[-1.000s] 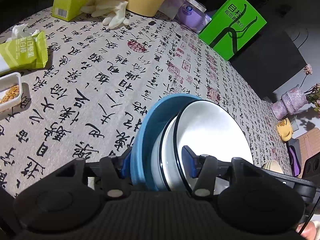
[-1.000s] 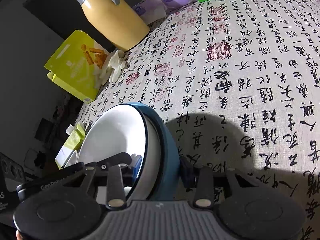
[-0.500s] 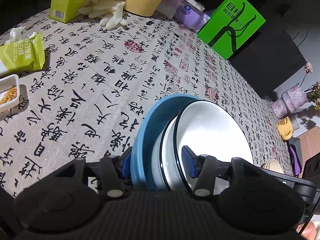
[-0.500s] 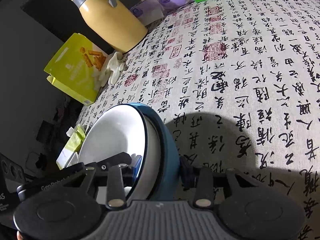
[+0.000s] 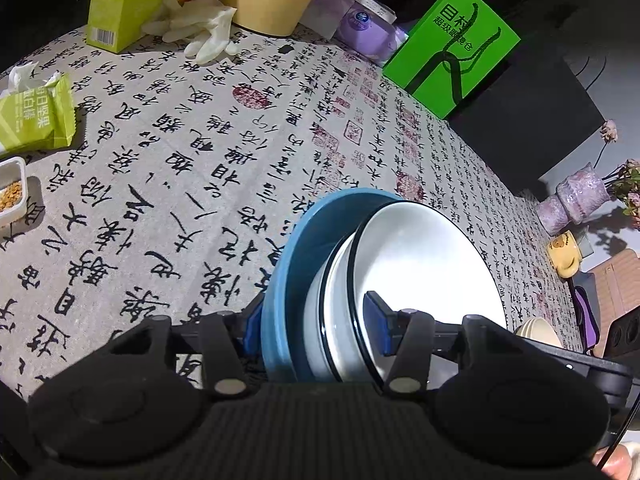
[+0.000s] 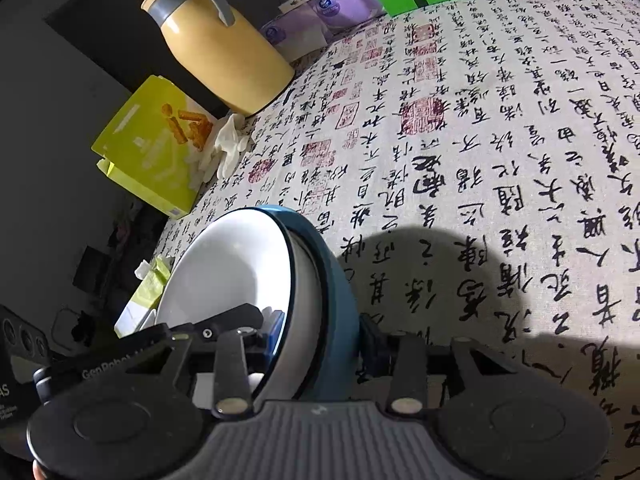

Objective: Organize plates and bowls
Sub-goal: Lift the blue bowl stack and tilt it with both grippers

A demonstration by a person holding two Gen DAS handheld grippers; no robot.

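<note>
A stack of dishes hangs tilted above the calligraphy tablecloth: a blue plate outermost, with white black-rimmed bowls nested inside it. My left gripper is shut on the stack's rim, one blue pad behind the plate and one inside the top bowl. In the right wrist view the same blue plate and white bowl are clamped from the opposite side by my right gripper, shut on the rim. The stack's shadow falls on the cloth below.
At the back stand a yellow jug, a yellow-green snack box, a white glove, purple tissue packs and a green bag. A snack packet and a crumb tray lie left. A cream bowl, a mug and a vase stand right.
Both grippers keep the same hold on the stack. The table behind it has shifted only slightly in both views.
</note>
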